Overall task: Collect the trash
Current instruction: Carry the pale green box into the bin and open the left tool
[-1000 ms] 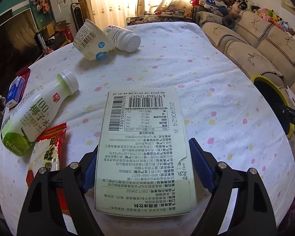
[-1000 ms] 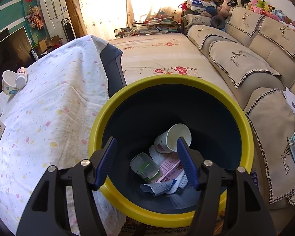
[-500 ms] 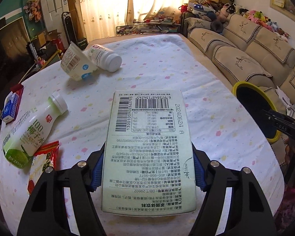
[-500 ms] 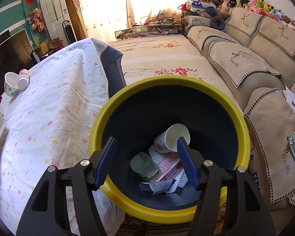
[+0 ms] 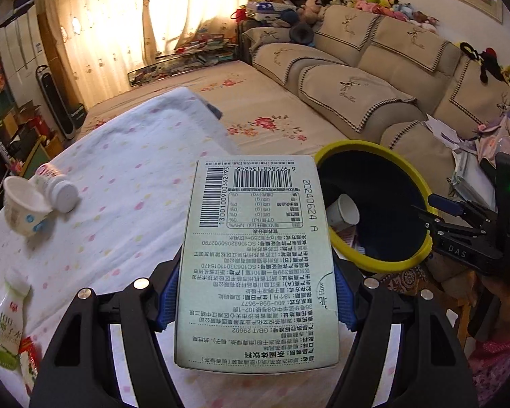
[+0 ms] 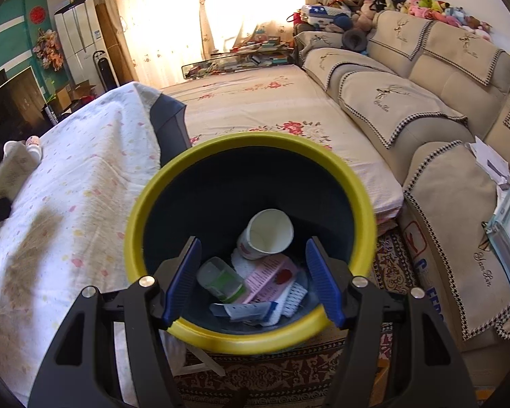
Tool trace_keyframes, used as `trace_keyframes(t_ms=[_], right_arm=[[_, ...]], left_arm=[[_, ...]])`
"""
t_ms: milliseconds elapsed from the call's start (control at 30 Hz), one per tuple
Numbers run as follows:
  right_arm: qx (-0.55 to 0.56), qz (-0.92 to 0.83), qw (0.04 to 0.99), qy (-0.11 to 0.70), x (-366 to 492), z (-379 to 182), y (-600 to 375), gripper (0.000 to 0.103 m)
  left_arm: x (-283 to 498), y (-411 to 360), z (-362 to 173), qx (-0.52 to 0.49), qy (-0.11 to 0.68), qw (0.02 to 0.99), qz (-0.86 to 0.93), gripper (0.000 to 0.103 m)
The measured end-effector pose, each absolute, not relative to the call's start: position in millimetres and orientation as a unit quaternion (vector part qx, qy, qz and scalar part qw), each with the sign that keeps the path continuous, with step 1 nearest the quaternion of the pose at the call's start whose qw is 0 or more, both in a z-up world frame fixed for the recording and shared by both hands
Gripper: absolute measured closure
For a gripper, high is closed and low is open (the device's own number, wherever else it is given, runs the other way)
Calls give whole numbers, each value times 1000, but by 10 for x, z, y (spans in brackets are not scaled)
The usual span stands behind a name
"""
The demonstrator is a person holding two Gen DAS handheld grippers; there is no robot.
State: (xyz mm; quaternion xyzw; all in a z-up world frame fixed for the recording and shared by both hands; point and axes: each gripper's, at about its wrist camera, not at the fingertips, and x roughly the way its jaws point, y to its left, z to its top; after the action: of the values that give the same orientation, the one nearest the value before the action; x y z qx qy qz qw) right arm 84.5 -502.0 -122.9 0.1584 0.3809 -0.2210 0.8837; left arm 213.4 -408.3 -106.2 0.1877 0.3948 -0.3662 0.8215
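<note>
Between my left tongs [image 5: 256, 301], low in the centre of the left wrist view, sits a pale green drink carton [image 5: 256, 258], printed side up with its barcodes toward the top; the blue pads press on both of its long edges, so I read it as firmly held and lifted clear of the counter [image 5: 125, 183]. Just beyond the carton's upper right corner stands the yellow-rimmed bin [image 5: 374, 204], with a paper cup [image 5: 345, 212] visible inside.

At the centre of the right wrist view, my right tongs [image 6: 251, 278] hang over that bin [image 6: 251, 238], jaws moderately wide and holding nothing; the cup [image 6: 268, 234], a small green-capped bottle [image 6: 221, 278] and a pink wrapper [image 6: 268, 273] lie at the bottom, seen between the fingers but well below them.

I judge the step in hand to be the carry: the carton is on its way to the bin but not yet over the opening. Next I need to bring it further toward the right of the frame until it is above the dark mouth, then spread the left tongs. The right tongs should clear the rim first.

More trash waits at the left edge of the counter: a tipped cup [image 5: 25, 205], a white bottle [image 5: 57, 188] touching it, and a green-labelled bottle [image 5: 6, 319].
</note>
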Motion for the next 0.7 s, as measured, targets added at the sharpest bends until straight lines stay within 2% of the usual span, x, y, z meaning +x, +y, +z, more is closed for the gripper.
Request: trace_keyframes(t_ms=[433, 700], right_arm=[[182, -263, 875, 363, 442, -1165, -5374, 42], [187, -283, 870, 357, 292, -1126, -5504, 42]], left_arm=[[2089, -5699, -1528, 250, 437, 749, -431, 33], [2046, -6084, -1792, 263, 452, 737, -428, 32]])
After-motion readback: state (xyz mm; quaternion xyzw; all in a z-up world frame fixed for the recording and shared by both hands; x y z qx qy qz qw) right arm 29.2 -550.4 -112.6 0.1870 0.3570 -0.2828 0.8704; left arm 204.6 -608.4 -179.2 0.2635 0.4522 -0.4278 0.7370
